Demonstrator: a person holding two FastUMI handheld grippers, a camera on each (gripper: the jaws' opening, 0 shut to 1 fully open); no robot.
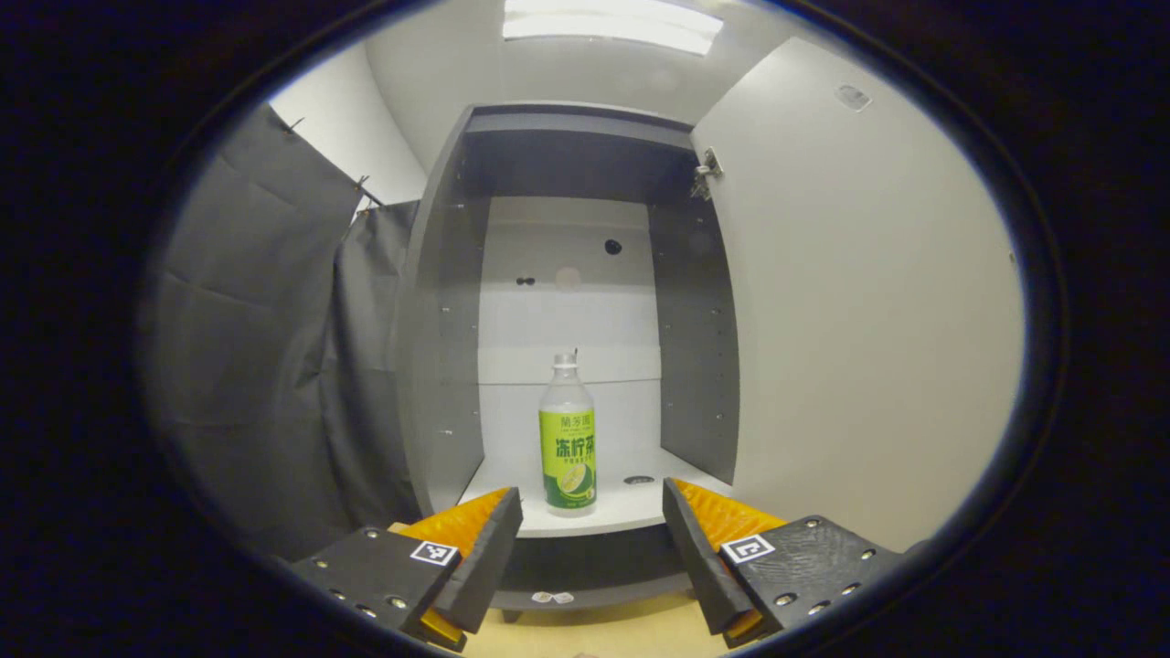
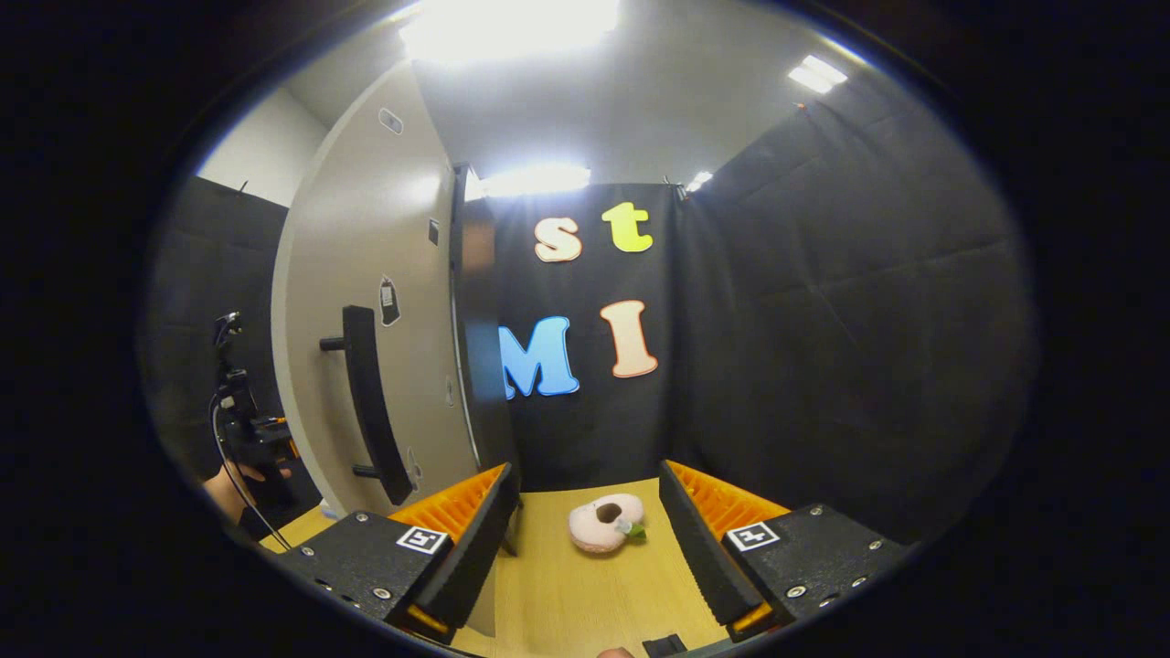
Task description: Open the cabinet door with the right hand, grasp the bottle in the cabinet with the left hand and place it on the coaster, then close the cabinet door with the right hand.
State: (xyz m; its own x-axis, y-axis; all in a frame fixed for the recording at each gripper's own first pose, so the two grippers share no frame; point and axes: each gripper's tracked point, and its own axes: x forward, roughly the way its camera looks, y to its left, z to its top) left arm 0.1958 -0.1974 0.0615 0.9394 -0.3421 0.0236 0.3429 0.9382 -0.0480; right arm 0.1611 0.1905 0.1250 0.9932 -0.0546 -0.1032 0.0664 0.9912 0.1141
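Bottle (image 1: pixel 568 435) stands upright on the cabinet's bottom shelf (image 1: pixel 631 507), cap up, long axis vertical, near the shelf's front edge. Left gripper (image 1: pixel 592 548) spread wide, empty, just short of it; bottle sits between and beyond the fingertips. Cabinet door (image 1: pixel 868 302) swung open. Right gripper (image 2: pixel 587 539) also spread, empty, beside the door handle (image 2: pixel 370 402); pink coaster (image 2: pixel 605 523) on the wooden tabletop (image 2: pixel 567 594) ahead.

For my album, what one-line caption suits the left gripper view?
Open left gripper faces a green-labelled clear plastic bottle standing upright inside the open grey cabinet.
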